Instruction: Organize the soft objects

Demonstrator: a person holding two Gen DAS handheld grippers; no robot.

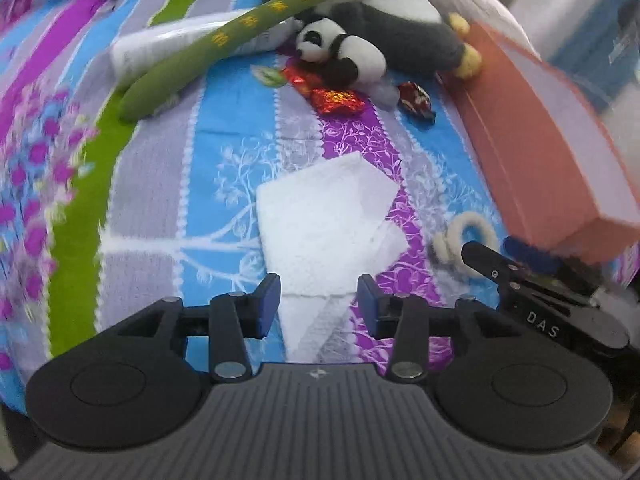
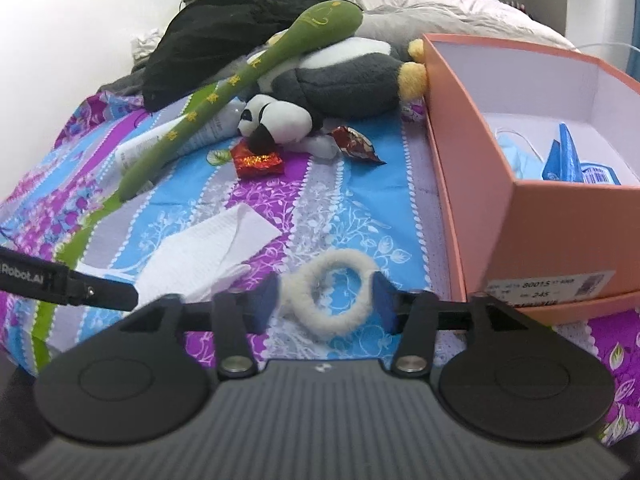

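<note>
Left claw [image 1: 318, 304] open over the white tissue [image 1: 324, 216] on the bed, gripping nothing. Right claw [image 2: 326, 300] open; fuzzy hair tie [image 2: 332, 296] lies between its pads, whether touching I cannot tell.

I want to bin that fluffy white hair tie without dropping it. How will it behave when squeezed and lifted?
The fluffy white hair tie looks soft and thin, so it will probably collapse flat between the right gripper fingers. It seems very light and may dangle limply. Its fuzzy surface likely grips rather than slips.

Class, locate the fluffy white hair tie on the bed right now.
In the right wrist view the white hair tie lies on the bedsheet between the right gripper fingers, beside the pink box.
</note>
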